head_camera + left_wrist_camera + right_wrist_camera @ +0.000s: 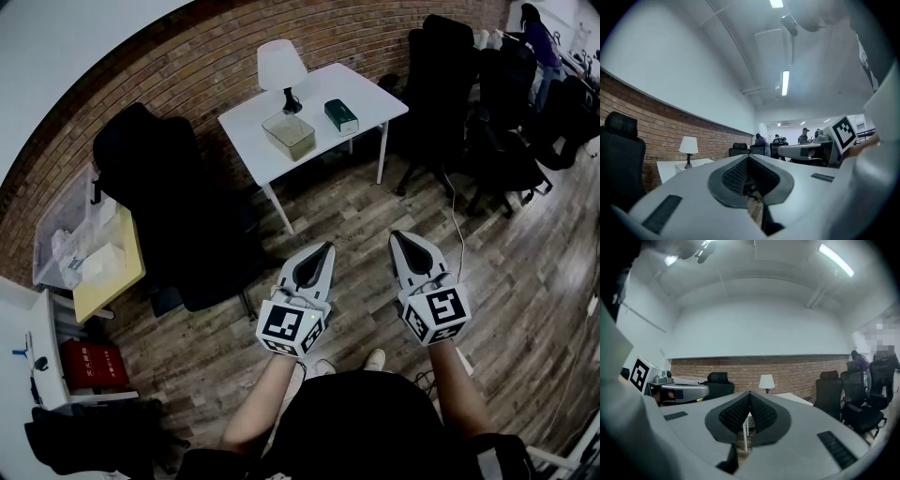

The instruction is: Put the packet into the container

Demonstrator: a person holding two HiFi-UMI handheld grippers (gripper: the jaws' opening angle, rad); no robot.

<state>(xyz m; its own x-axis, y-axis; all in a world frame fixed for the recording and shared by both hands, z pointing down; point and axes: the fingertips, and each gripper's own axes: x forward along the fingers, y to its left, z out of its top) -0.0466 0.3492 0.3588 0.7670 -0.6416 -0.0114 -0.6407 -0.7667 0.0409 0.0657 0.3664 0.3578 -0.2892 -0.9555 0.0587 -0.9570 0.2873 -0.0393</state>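
Holding left gripper (327, 247) and right gripper (397, 235) side by side over wood floor (356, 225), fingertips aimed forward. Left jaws pressed together tip to tip in the left gripper view, gripping nothing. Right jaws likewise closed pad on pad in the right gripper view, gripping nothing.

Sitting well apart from both sets of fingertips, straight ahead: white table (370, 101). Lying on it, packet (341, 115), dark green, ahead of the gap between the two grippers, nearer the right fingertips' line. Standing just beside the packet on its left, not touching: container (289, 134), clear, open-topped, roughly ahead of the left fingertips. Standing beyond the container, farther from the fingers: lamp (281, 67) with white shade.

Flanking the left fingers on their outer side: black office chair (164, 192), near. Farther out that way: yellow-topped table (111, 277) carrying clear bins. Off beyond the right fingers: more black chairs (450, 75) and a person (542, 42) at a far desk, well apart.
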